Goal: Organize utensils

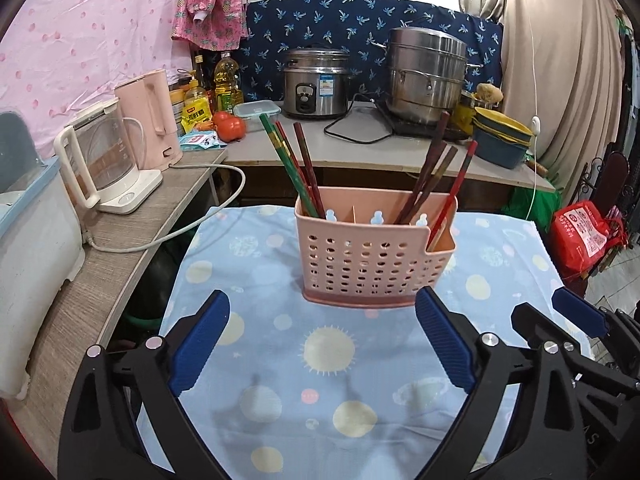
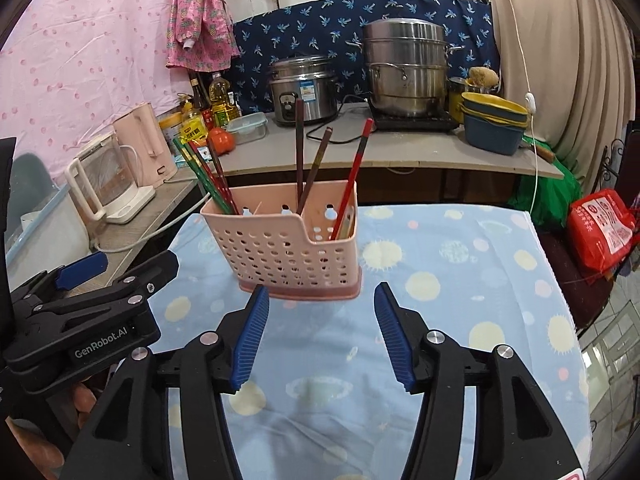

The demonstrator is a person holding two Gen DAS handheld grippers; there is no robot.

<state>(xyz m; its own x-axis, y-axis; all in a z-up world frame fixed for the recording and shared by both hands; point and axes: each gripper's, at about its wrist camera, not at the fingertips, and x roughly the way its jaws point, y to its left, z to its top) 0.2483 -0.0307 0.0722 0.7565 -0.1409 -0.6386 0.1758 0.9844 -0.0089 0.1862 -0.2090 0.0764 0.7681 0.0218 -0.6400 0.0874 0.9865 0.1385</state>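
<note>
Both claws sit low in the foreground, empty. Left claw [image 1: 322,344] spread wide, blue pads [image 1: 200,344] well apart, nothing between them. Right claw [image 2: 322,336] parted to a medium gap, also holding nothing; it sits just right of the left one. Blue cloth [image 1: 280,380] with suns and planets covers the counter under both. Pink perforated utensil holder [image 1: 374,260] stands upright on the cloth, just beyond the fingertips, touched by neither claw. Green and red chopsticks [image 1: 290,164] lean left in its left compartment; dark brown and red chopsticks [image 1: 434,176] lean right in its right compartment. Rice cooker [image 1: 316,84], steel steamer pot [image 1: 426,76] and glass kettle [image 1: 106,160] stand on the counters behind.
</note>
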